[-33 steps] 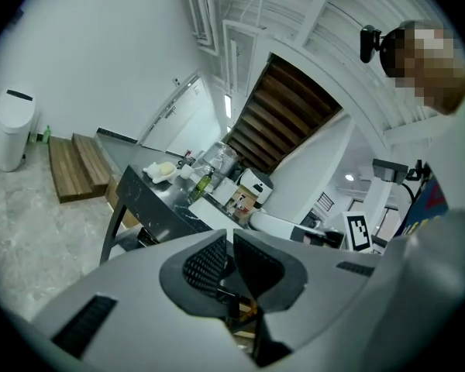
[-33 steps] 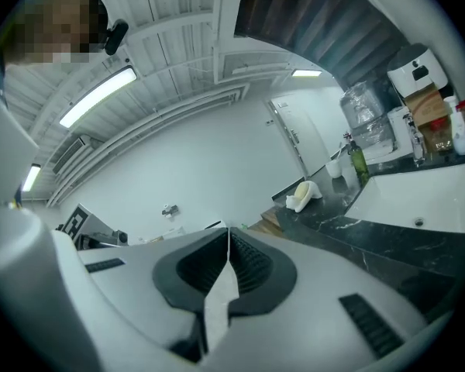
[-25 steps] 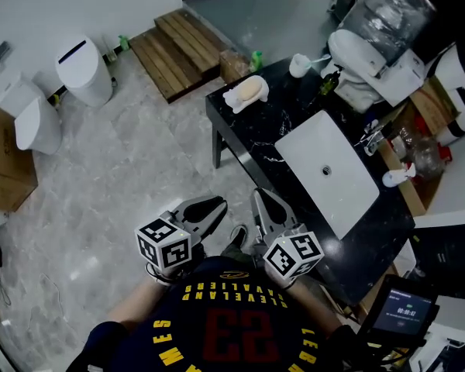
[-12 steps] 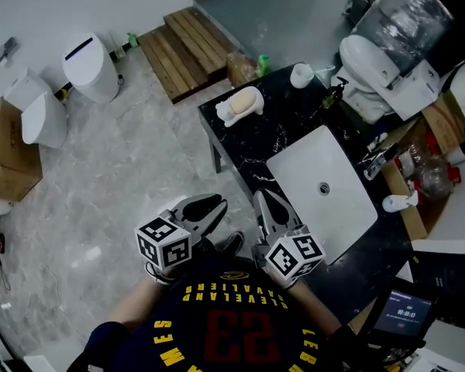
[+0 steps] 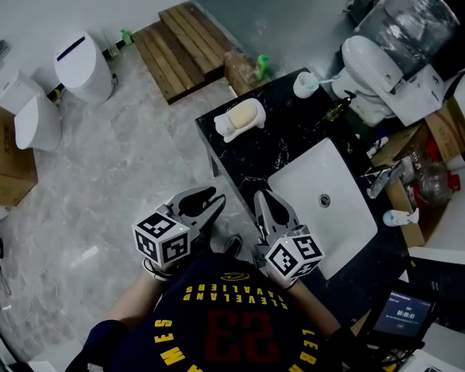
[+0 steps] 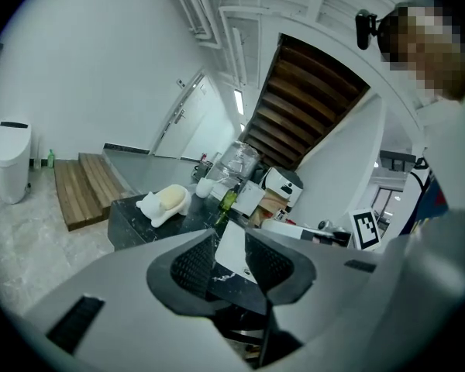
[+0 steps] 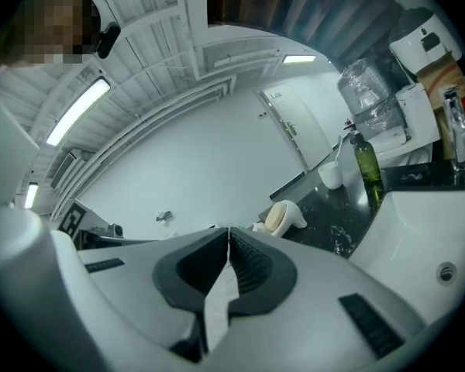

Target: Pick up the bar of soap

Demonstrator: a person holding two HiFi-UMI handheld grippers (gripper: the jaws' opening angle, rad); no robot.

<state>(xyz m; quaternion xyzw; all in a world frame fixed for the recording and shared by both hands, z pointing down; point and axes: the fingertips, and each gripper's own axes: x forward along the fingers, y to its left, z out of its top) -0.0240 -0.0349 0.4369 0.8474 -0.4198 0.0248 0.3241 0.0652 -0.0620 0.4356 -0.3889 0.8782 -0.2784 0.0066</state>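
You hold your two grey, black-padded two-jaw tools low and close to your chest, side by side, tips pointing forward. Your left gripper (image 5: 198, 205) is angled a little to the right; its jaws are opening, and its ribbed black pads (image 6: 190, 266) stand apart with nothing between them. Your right gripper (image 5: 265, 204) has its jaws pressed together, empty. Your left forearm (image 5: 130, 308) is bare.

The black counter (image 5: 256, 157) holds a soap dish (image 5: 225, 129) (bar of soap (image 5: 243, 115) inside), cup (image 5: 304, 84) and basin (image 5: 310, 186).
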